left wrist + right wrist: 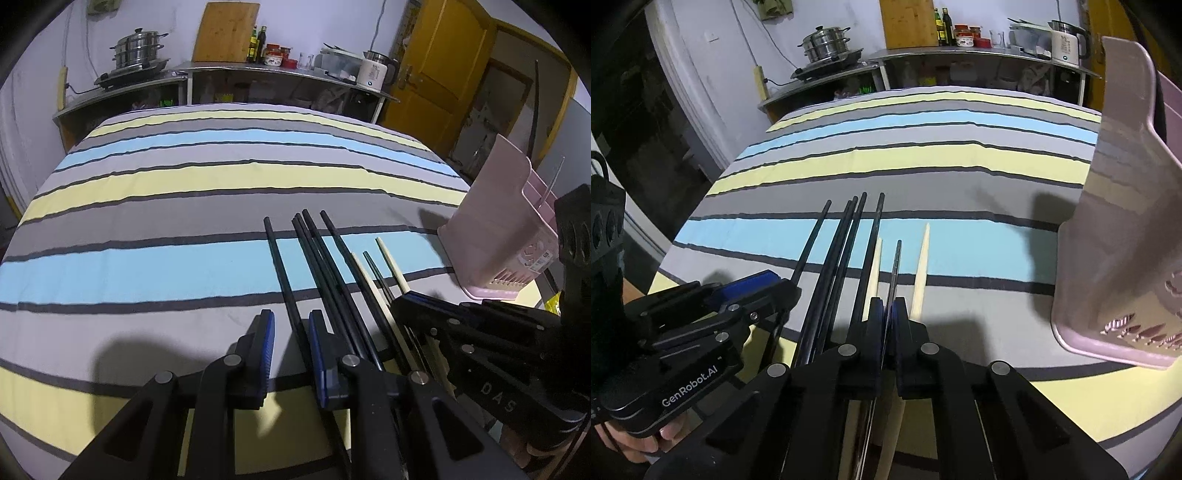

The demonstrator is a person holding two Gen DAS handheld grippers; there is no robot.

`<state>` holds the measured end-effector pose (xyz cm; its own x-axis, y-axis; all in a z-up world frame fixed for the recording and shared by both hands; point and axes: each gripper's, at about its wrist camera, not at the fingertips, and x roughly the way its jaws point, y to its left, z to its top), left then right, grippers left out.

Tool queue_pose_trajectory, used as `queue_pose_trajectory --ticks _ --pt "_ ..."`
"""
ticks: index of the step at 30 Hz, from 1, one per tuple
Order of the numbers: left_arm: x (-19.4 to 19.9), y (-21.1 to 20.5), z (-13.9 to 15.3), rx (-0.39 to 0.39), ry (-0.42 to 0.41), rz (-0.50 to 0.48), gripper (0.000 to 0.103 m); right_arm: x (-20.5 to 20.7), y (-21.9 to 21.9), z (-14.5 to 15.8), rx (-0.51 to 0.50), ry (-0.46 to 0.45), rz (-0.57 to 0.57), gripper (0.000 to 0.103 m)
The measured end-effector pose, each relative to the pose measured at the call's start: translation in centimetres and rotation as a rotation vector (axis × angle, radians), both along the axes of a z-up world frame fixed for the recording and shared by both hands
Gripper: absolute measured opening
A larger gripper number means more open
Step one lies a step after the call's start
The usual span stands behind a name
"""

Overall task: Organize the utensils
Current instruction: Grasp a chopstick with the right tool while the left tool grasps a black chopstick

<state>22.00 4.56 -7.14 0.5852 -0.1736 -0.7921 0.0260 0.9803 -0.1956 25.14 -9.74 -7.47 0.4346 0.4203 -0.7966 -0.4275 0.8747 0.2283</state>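
Cloth: striped tablecloth (184,177) in grey, yellow and blue bands
Far counter: steel shelf (280,72) against the wall
Stove side: stacked steamer pot (137,48) on a burner
Wall: wooden cutting board (226,31) leaning upright
Beside board: dark bottles (257,44), red-lidded jars (274,55)
Counter right: white electric kettle (376,72)
Beyond: yellow wooden door (443,70)

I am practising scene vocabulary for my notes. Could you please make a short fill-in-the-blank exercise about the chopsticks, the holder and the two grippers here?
1. The right gripper has its jaws closed on a thin dark ____.
2. The pale wooden chopsticks lying on the striped cloth number ____.
3. The slotted plastic utensil holder is ____ in colour.

Missing words: chopstick; two; pink
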Motion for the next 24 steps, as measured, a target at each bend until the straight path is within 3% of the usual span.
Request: queue_pose_trajectory --ticks 6,11,14,24 --pt "0.8 -1.0 0.0 0.065 0.011 -0.041 0.02 0.2 0.7 0.0 -0.028 -0.004 -0.003 0.005" --pt "1.4 -0.9 -0.1 0.057 0.019 -0.039 0.02 0.5 1.1 0.2 -0.047 0.0 0.006 0.005" --pt "1.6 -0.8 -0.1 0.077 0.018 -0.03 0.011 0.5 1.3 0.2 -0.066 -0.006 0.017 0.005" --pt "1.1 0.3 1.1 0.002 0.008 0.001 0.005 0.3 0.4 1.3 -0.003 -0.004 -0.004 0.005"
